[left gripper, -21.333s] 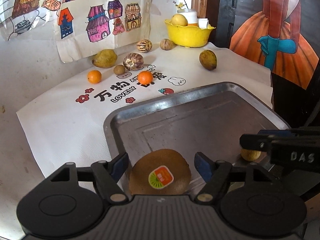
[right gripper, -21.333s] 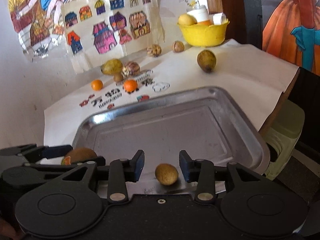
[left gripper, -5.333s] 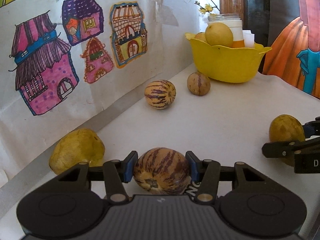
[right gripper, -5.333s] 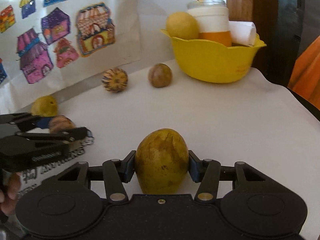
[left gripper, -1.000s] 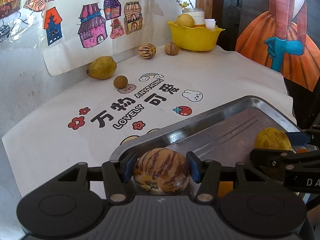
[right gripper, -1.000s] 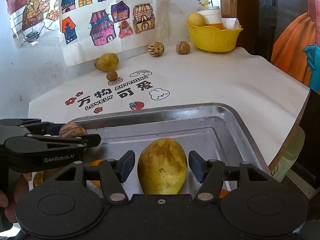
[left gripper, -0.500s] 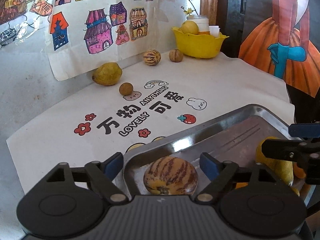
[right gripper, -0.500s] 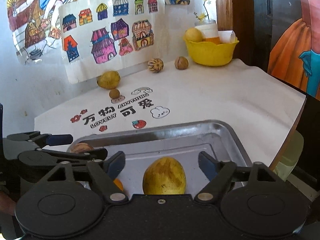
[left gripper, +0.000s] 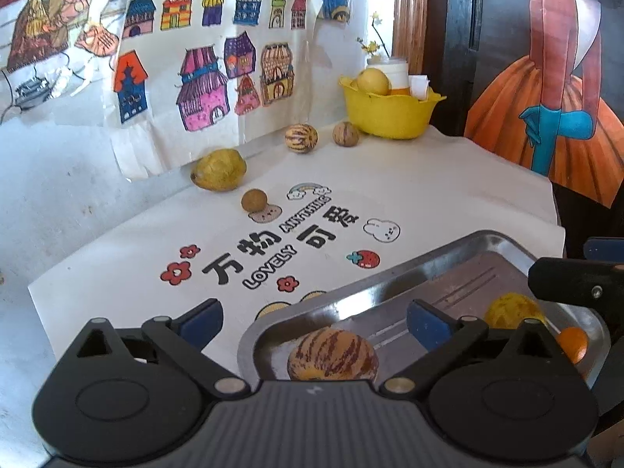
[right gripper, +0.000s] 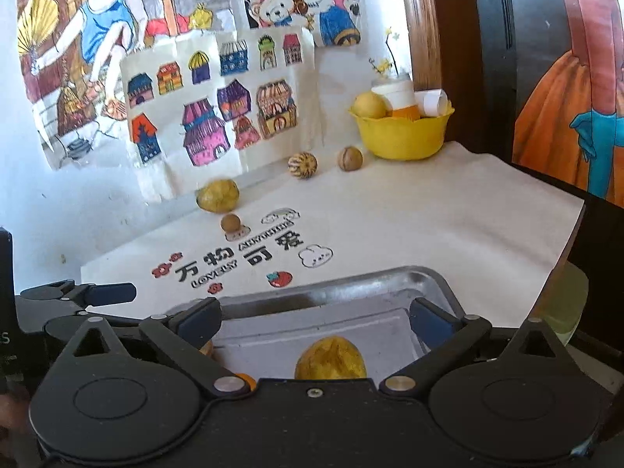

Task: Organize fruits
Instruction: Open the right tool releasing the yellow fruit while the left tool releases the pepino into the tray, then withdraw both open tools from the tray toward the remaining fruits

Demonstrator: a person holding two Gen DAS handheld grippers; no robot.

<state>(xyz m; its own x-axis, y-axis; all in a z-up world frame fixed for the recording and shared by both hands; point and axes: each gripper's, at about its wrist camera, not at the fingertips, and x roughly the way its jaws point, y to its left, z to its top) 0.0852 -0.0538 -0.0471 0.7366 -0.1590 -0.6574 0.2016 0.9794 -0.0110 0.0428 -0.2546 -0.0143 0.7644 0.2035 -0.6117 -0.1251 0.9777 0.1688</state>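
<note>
- Left gripper (left gripper: pixel 315 318): fingers (left gripper: pixel 201 319) spreading wide, nothing pinched; striped melon-like fruit (left gripper: pixel 332 358) below and between them, clear of both pads, resting in the near-left corner of the metal tray (left gripper: pixel 390 284).
- Right gripper (right gripper: pixel 315 318): fingers (right gripper: pixel 197 318) likewise opening, no contact; yellow-green mango-like fruit (right gripper: pixel 330 357) lying free on the tray floor (right gripper: pixel 312 327) toward the near edge.
- Reading: both fruits set down in the tray as the collecting place; wide spread likely meant to clear the fruit on the way off.
- Small orange (left gripper: pixel 572 344) at the tray's right edge in the left view; sliver of another orange (right gripper: pixel 245 380) at the near edge in the right view. Further contents hidden behind the gripper bodies.
- Raised tray rim probably serving to stop round fruit rolling off.
- Not yet gathered, on the printed white cloth (left gripper: pixel 429 191) over the tabletop: large yellow-green fruit (left gripper: pixel 219 169) near the back-left edge by the wall; small brown round fruit (left gripper: pixel 254 200) just in front of it; striped fruit (left gripper: pixel 300 138) and brown nut-like fruit (left gripper: pixel 345 133) side by side near the back-right corner, beside the yellow bowl (left gripper: pixel 390 113).
- Bowl holding a pale round fruit (left gripper: pixel 373 81) with a jar and a paper roll; whether that fruit counts for sorting cannot be told.
- Judgement: task roughly half done; four loose fruits left. The back pair suits one pick per hand.
</note>
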